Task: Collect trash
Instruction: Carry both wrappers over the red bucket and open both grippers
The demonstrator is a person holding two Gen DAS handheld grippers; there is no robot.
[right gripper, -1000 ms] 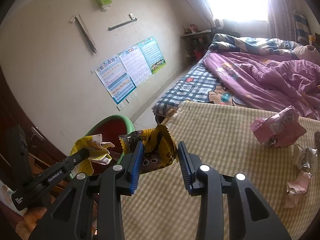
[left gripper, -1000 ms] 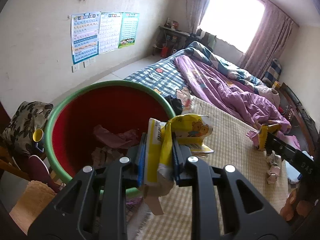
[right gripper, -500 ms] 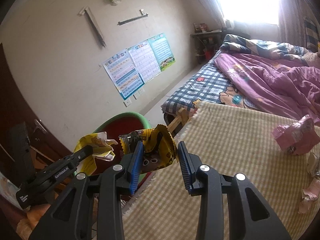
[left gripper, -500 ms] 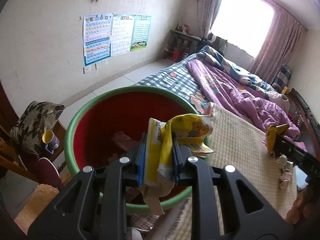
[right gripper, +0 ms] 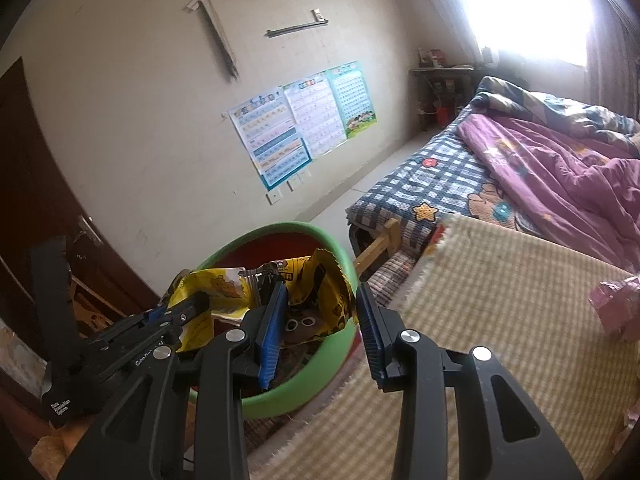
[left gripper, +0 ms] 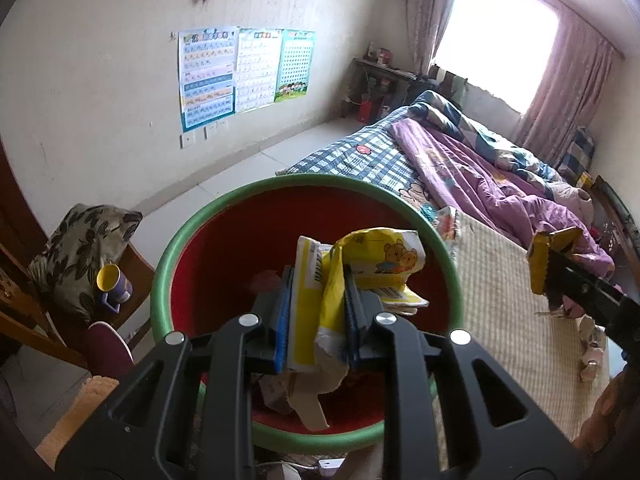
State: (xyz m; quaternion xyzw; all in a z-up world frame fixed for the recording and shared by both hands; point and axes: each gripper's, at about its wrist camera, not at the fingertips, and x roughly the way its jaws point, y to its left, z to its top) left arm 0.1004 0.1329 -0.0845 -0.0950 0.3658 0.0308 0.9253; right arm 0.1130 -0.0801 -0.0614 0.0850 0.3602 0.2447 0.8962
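A red bin with a green rim (left gripper: 256,196) stands on the floor beside the mat; it also shows in the right wrist view (right gripper: 320,236). My left gripper (left gripper: 316,320) is shut on a crumpled yellow bear wrapper (left gripper: 380,256) and holds it over the bin's mouth. My right gripper (right gripper: 320,324) holds a dark yellow snack wrapper (right gripper: 320,300) between its pads, at the bin's near rim; the jaws stand fairly wide. That wrapper shows at the right of the left wrist view (left gripper: 540,260). Some trash (left gripper: 268,280) lies inside the bin.
A checked straw mat (right gripper: 500,300) with a pink wrapper (right gripper: 612,304) and crumpled paper (left gripper: 590,340) lies right of the bin. A bed with a purple quilt (left gripper: 480,176) is behind. A wooden chair with a cushion (left gripper: 76,248) and a cup (left gripper: 112,284) stands left.
Both grippers have moved left with their wrappers. The left one now hangs over the bin's middle, and the right one has come from over the mat to the bin's rim.
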